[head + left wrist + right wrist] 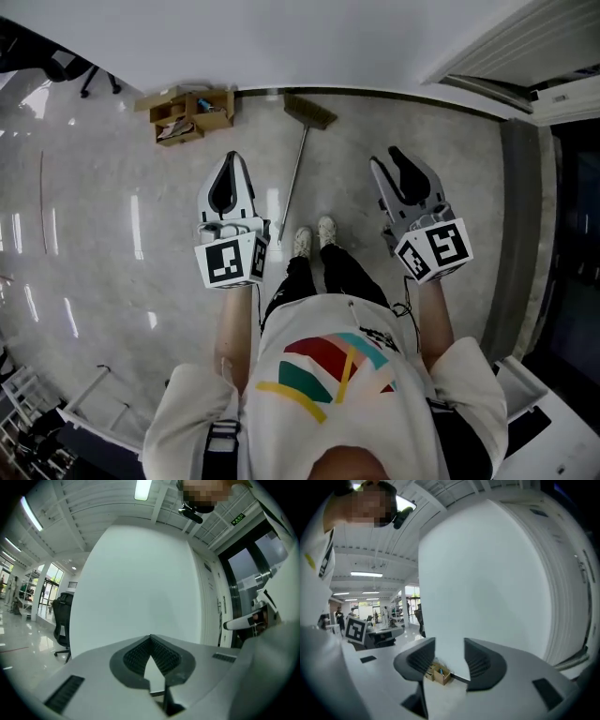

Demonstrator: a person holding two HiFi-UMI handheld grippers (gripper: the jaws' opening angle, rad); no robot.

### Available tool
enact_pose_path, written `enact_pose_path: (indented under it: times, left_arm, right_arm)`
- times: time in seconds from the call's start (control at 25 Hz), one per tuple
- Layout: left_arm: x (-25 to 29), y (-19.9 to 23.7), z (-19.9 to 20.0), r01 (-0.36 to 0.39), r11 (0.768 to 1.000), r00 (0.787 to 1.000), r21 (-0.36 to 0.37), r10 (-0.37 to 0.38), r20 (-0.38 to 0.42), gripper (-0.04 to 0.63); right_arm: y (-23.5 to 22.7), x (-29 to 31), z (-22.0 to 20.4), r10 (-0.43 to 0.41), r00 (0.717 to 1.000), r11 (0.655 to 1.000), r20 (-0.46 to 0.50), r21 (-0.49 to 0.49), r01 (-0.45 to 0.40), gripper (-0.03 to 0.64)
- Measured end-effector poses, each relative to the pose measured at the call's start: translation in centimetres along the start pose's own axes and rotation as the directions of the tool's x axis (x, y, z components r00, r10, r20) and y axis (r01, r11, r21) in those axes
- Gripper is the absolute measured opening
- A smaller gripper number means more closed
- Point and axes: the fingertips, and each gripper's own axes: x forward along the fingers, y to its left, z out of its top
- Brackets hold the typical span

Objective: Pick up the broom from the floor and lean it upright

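While the person stands with a claw in each hand, the head view shows the broom [296, 169] lying flat on the floor [112, 234] straight ahead of the shoes [314, 236]. Its brush end lies close to the foot of the white wall [309, 42] and its handle runs back toward the feet. The left claw [232, 159] hangs to the left of the handle and the right claw [386, 156] well off to its right; neither touches the broom. A cardboard box [187, 114] sits on the floor by the wall, left of the brush end.

Seen from the left gripper view, the left claw [151, 639] has its ribbed pads met at the tips with nothing caught in them. Beyond it stands only the white wall [140, 583], with an office chair [62, 620] off to the left. The broom is out of this picture.

Seen from the right gripper view, the right claw [449, 646] stands with its jaws apart and empty. The cardboard box [438, 673] shows far off through the gap, at the base of the wall [487, 573]. The broom itself does not show here either.

Judging by all this, the task has not really begun. The broom is untouched, so the reach down, the grasp on the handle, the lift and the leaning against the wall all remain. The right claw looks the readier of the two for that first grasp.
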Motion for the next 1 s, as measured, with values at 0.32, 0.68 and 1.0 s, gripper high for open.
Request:
enact_pose_path:
  times: [0.32, 0.68, 1.0]
  left_arm:
    - [1.3, 7.0, -6.0, -0.236, 0.972, 0.971, -0.006, 0.236, -0.023, 0.044]
    - [1.0, 19.4, -39.2, -0.488, 0.872, 0.871, -0.028, 0.485, -0.08, 0.044]
    - [-0.1, 26.3, -69.6, -0.587, 0.809, 0.809, -0.039, 0.583, -0.077, 0.044]
  right_arm:
    - [2.8, 12.9, -5.1, 0.458, 0.868, 0.856, -0.193, -0.167, -0.489, 0.23]
    - [7.6, 27.4, -39.6, 0.66, 0.45, 0.271, -0.601, -0.368, -0.889, 0.229]
    - [8.7, 34.6, -75.2, 0.577, 0.116, -0.207, -0.809, -0.282, -0.937, 0.229]
